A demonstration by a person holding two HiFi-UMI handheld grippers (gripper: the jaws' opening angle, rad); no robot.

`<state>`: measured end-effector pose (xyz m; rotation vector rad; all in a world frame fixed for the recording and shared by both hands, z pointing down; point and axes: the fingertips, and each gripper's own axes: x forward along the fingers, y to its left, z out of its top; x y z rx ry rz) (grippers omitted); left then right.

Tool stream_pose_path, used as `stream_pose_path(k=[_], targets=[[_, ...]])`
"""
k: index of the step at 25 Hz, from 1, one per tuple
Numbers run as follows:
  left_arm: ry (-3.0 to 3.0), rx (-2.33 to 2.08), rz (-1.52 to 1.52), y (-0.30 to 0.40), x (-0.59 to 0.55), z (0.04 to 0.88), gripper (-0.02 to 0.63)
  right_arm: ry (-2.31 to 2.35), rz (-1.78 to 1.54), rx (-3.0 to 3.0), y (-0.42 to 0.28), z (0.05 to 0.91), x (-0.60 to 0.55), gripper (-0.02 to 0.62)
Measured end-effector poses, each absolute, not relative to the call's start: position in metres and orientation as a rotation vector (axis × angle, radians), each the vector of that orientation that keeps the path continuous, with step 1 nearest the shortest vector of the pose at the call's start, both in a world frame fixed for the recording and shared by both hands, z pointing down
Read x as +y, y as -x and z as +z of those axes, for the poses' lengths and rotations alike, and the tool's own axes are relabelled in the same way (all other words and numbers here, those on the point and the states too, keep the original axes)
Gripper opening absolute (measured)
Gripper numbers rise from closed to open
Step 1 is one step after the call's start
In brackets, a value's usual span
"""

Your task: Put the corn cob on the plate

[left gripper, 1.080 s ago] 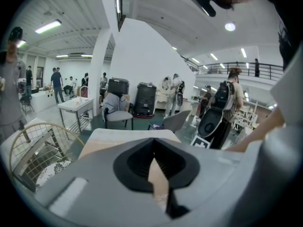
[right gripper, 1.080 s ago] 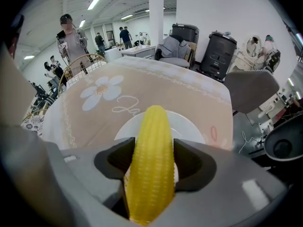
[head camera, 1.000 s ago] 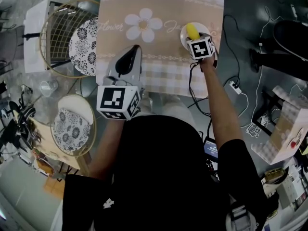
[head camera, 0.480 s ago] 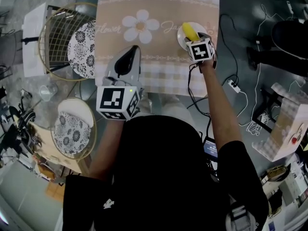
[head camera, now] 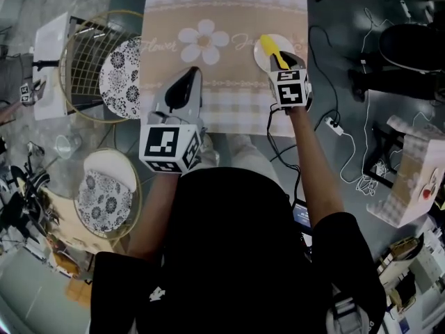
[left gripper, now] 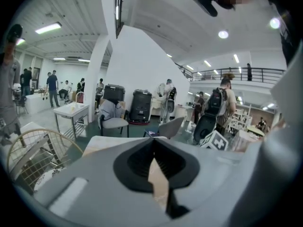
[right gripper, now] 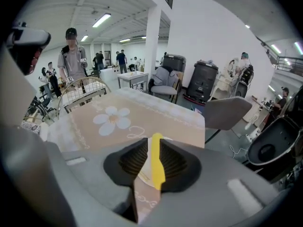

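- Flowered tablecloth (head camera: 236,82); plate (head camera: 263,58) bearing corn cob (head camera: 272,51) at its three o'clock.
- Right gripper (right gripper: 154,140): jaws just closing, narrowly apart, pinching nothing, cob below.
- Left gripper (left gripper: 153,140): pressed together.
- White pillar (right gripper: 152,37), people (right gripper: 72,63) behind.

Head view is giving these counts. Corn cob (head camera: 271,47): counting one. White plate (head camera: 258,56): counting one. Patterned plates (head camera: 124,68) (head camera: 104,195): counting two. Round gold-rimmed baskets (head camera: 80,51) (head camera: 104,160): also counting two. Checked tablecloth (head camera: 222,92): counting one, and it is carrying one printed daisy (head camera: 203,36).
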<state>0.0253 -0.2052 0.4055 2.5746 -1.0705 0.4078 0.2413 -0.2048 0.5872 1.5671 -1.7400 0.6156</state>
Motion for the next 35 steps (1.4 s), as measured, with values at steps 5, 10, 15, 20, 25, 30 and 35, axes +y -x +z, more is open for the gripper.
stream_pose_path(k=[5, 10, 15, 20, 25, 30, 35], targets=[[-2.611, -1.053, 0.370, -0.007, -0.188, 0.390, 0.009, -1.669, 0.522, -1.801, -0.213, 0.535, -0.190, 0.015], [-2.651, -1.034, 0.324, 0.013, -0.168, 0.372, 0.009, -1.760, 0.438, -1.896, -0.178, 0.476, -0.169, 0.005], [-2.701, -1.004, 0.282, 0.033, -0.143, 0.358, 0.009, -1.820, 0.342, -1.998, -0.136, 0.416, -0.139, 0.003], [-2.735, -0.993, 0.223, 0.050, -0.121, 0.342, 0.009, -1.875, 0.243, -2.069, -0.100, 0.370, -0.104, 0.003], [-2.776, -0.977, 0.180, 0.066, -0.098, 0.327, 0.009, -1.891, 0.171, -2.143, -0.070, 0.331, -0.071, 0.003], [-2.809, -0.936, 0.163, 0.076, -0.074, 0.322, 0.009, -1.891, 0.122, -2.245, -0.045, 0.299, -0.045, 0.003], [-2.829, -0.913, 0.154, 0.077, -0.058, 0.317, 0.009, -1.848, 0.099, -2.331, -0.032, 0.279, -0.027, 0.002]])
